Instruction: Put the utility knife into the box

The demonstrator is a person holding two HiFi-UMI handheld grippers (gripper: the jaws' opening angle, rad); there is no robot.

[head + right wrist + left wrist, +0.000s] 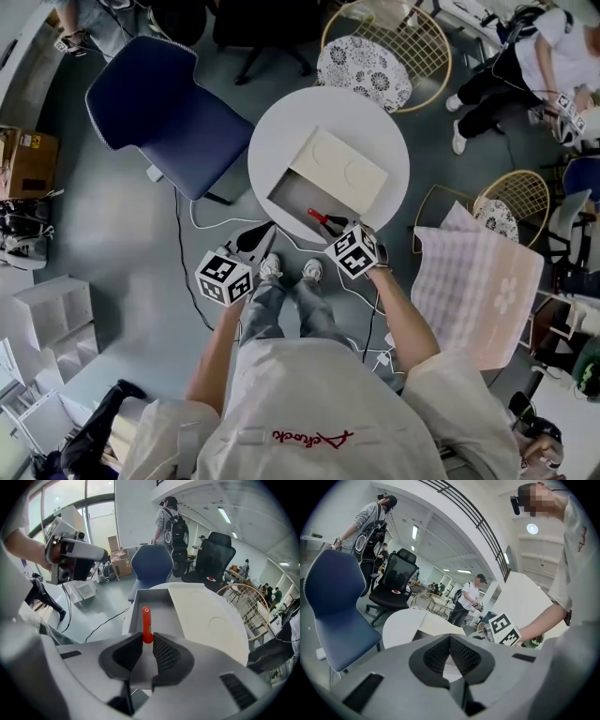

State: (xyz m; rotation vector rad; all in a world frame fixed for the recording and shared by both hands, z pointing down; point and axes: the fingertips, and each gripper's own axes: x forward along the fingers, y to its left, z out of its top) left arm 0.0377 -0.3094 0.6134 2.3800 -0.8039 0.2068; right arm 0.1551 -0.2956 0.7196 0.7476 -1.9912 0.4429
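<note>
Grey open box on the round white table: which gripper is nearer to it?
Right. Right gripper holds the red utility knife over the grey open box; left gripper hangs back, short of it.

There is one round white surface, one box with one lid, and one red utility knife. Grippers number two: the left gripper and the right gripper. Chairs number four: one blue chair, one black office chair, and two wire chairs, the far wire chair and the near wire chair. There is one pink checked cloth.
</note>
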